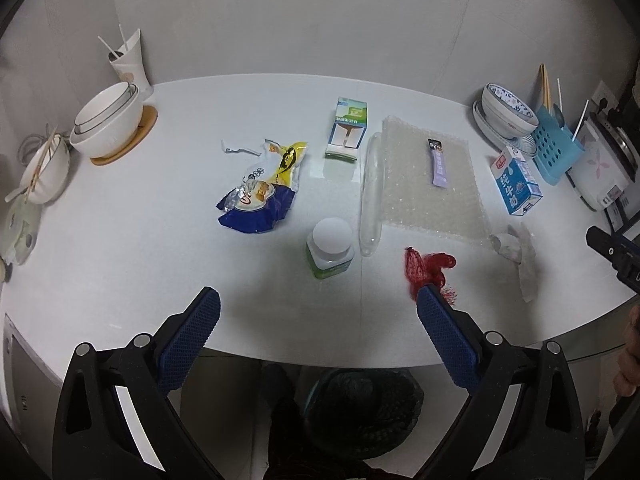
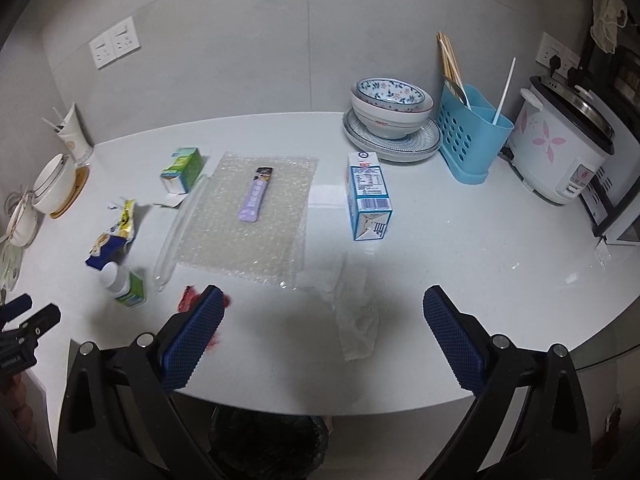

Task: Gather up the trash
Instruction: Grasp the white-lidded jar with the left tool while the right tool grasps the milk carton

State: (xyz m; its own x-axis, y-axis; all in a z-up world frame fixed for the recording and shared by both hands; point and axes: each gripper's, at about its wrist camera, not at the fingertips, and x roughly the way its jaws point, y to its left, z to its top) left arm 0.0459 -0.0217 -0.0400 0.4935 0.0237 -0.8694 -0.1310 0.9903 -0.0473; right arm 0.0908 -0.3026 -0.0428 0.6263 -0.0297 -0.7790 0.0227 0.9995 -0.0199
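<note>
Trash lies scattered on the white table (image 1: 120, 240): a blue-yellow snack wrapper (image 1: 264, 188), an opened green-white carton (image 1: 347, 128), a white-capped green bottle (image 1: 330, 252), a bubble-wrap sheet (image 1: 430, 184) with a purple sachet (image 1: 439, 162) on it, a red net scrap (image 1: 426, 266), a crumpled tissue (image 2: 354, 316) and a blue milk carton (image 2: 368, 196). My left gripper (image 1: 318, 304) hangs open above the table's front edge, short of the bottle. My right gripper (image 2: 324, 300) is open over the tissue. A dark-lined bin (image 1: 360, 412) stands under the table edge.
Stacked white bowls (image 1: 108, 120) and a paper cup (image 1: 130, 64) sit at the back left. Patterned bowls on a plate (image 2: 390, 120), a blue utensil caddy (image 2: 470, 132) and a rice cooker (image 2: 560, 140) line the back right.
</note>
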